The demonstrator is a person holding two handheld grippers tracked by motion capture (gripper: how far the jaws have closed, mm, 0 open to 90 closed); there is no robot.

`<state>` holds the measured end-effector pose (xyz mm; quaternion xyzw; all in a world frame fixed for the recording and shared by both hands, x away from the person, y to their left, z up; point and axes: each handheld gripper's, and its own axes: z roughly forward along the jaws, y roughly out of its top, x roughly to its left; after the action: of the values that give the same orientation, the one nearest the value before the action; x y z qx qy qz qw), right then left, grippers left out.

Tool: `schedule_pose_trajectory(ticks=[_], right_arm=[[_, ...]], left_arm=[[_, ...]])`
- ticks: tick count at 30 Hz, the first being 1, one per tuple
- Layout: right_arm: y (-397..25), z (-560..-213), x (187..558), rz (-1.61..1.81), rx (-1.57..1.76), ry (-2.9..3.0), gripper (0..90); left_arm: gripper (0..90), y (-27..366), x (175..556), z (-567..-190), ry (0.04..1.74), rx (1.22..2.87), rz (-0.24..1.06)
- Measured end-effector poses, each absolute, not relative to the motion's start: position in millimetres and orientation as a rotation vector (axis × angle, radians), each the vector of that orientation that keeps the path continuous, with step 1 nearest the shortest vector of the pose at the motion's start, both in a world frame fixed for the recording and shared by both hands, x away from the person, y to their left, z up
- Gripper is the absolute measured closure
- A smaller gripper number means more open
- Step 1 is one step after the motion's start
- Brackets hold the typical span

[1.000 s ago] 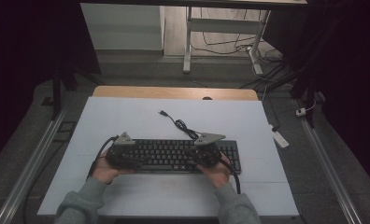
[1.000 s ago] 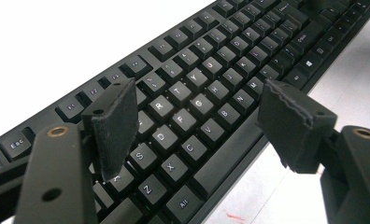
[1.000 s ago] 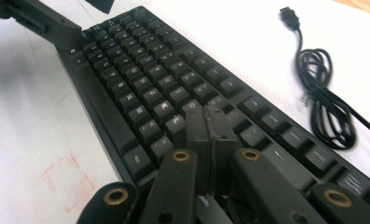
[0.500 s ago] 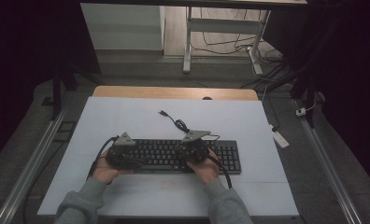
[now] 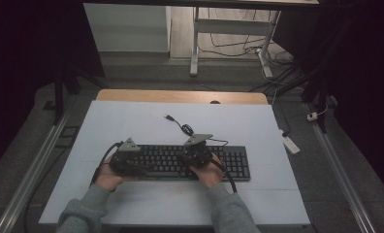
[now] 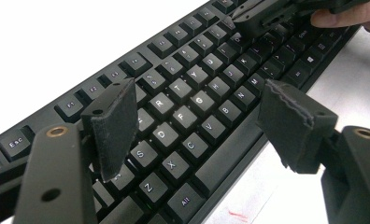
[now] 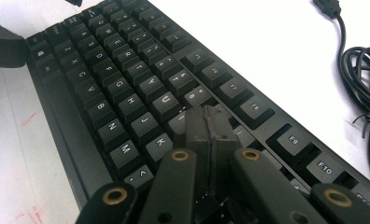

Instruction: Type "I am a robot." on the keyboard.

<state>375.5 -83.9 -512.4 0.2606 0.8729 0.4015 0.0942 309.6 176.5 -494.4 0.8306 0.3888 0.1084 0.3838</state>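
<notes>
Now right tongs (image 7: 210,122) shifted inward from keyboard's right end to middle keys, jaws pressed together, tips on key row. Left tongs (image 6: 206,121) wide apart over left keys. Keyboard (image 5: 190,162) flat on desk (image 5: 132,126). Judged: key-pressing underway.

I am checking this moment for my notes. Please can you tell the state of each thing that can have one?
Keyboard: flat on the table, keys facing up.
Keyboard cable: loosely coiled behind the keyboard, plug lying free.
Left gripper: fingers open, over the letter keys.
Right gripper: fingers closed together, tips at the keys.
</notes>
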Motion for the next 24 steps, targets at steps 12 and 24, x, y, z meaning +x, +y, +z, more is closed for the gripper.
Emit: schedule_pose_trajectory(ticks=[12,24], right_arm=[[-83.4,-513.4,378.4,1.167,0.779,2.595,89.1],[-82.6,-513.6,377.9,1.171,0.78,2.591,89.4]], left_arm=[[28.9,176.6,309.3,-494.9,0.987,2.12,0.278],[28.7,177.0,309.0,-494.5,0.984,2.121,0.283]])
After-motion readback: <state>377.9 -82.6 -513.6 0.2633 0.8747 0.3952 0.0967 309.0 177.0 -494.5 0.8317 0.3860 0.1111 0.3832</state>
